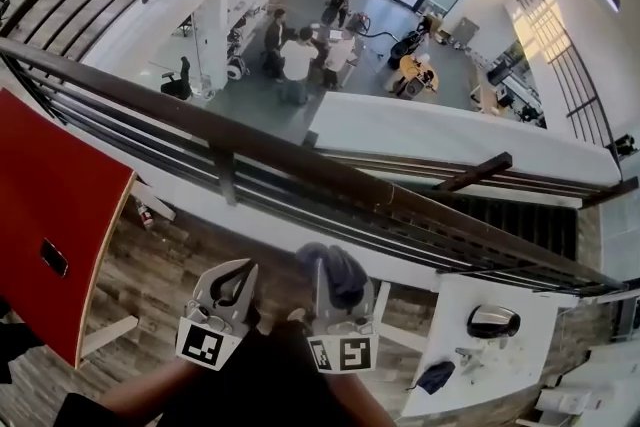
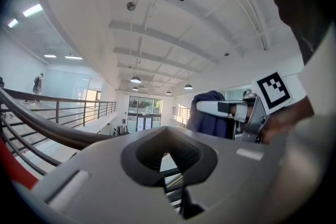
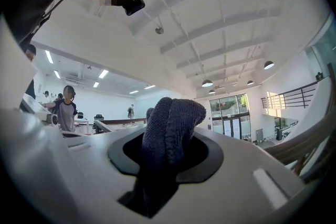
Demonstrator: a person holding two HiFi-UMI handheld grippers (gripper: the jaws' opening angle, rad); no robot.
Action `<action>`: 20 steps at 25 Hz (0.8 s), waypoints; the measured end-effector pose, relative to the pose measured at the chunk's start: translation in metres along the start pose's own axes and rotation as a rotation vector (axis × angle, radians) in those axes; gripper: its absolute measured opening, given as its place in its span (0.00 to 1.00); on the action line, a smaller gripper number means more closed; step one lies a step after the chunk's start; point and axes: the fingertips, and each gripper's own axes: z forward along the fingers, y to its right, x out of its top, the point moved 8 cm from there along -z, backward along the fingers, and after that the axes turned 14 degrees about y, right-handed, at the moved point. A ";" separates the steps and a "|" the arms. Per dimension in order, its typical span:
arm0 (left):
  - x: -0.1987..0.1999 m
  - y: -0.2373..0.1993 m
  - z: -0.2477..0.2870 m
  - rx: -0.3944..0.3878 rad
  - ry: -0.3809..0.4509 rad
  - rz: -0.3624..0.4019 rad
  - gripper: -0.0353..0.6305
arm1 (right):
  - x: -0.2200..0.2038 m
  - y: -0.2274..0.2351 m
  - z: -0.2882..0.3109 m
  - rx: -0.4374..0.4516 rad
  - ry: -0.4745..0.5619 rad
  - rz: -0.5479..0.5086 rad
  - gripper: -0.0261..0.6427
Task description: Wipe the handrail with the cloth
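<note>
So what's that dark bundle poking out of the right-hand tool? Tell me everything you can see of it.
It is a cloth, dark blue-grey with a ribbed, knitted look, soft and bunched into a thick fold. The right gripper has its two jaws shut on the lower part, and the rounded top sticks out past them, pointing upward. Only the jaws touch it; it appears to sit short of the dark handrail.

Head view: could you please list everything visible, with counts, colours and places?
handrail: one, dark, crossing diagonally from left to right
red table: one, red, left edge
small flat object: one, dark, on the red table
white table: one, white, lower right
people: several, floor below, upper centre
cloth: one, dark blue, in the right tool
left tool: one, grey, bottom centre, shut, empty
right tool: one, grey, beside it, shut on the cloth
</note>
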 end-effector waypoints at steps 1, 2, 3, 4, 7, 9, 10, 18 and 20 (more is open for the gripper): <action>0.001 -0.003 0.000 0.014 -0.003 0.002 0.05 | -0.001 -0.002 0.008 0.018 0.000 0.002 0.23; 0.002 -0.007 0.000 0.031 -0.006 0.001 0.05 | -0.002 -0.003 0.017 0.036 0.000 0.002 0.23; 0.003 -0.009 0.000 0.047 -0.007 0.000 0.05 | -0.003 -0.003 0.025 0.053 0.001 0.001 0.23; 0.003 -0.012 0.000 0.060 -0.007 0.002 0.05 | -0.003 -0.003 0.032 0.068 0.005 0.002 0.23; 0.005 -0.020 0.001 0.091 0.004 0.017 0.05 | -0.008 -0.003 0.055 0.107 0.016 0.006 0.23; 0.007 -0.025 0.002 0.100 0.022 0.032 0.05 | -0.013 -0.004 0.071 0.133 0.018 0.004 0.23; 0.007 -0.027 0.003 0.097 0.025 0.044 0.05 | -0.016 -0.005 0.079 0.146 0.021 0.003 0.23; 0.006 -0.052 0.004 0.128 0.028 0.085 0.05 | -0.040 -0.019 0.134 0.197 0.038 0.041 0.23; 0.007 -0.057 0.004 0.138 0.036 0.094 0.05 | -0.045 -0.022 0.145 0.208 0.036 0.040 0.23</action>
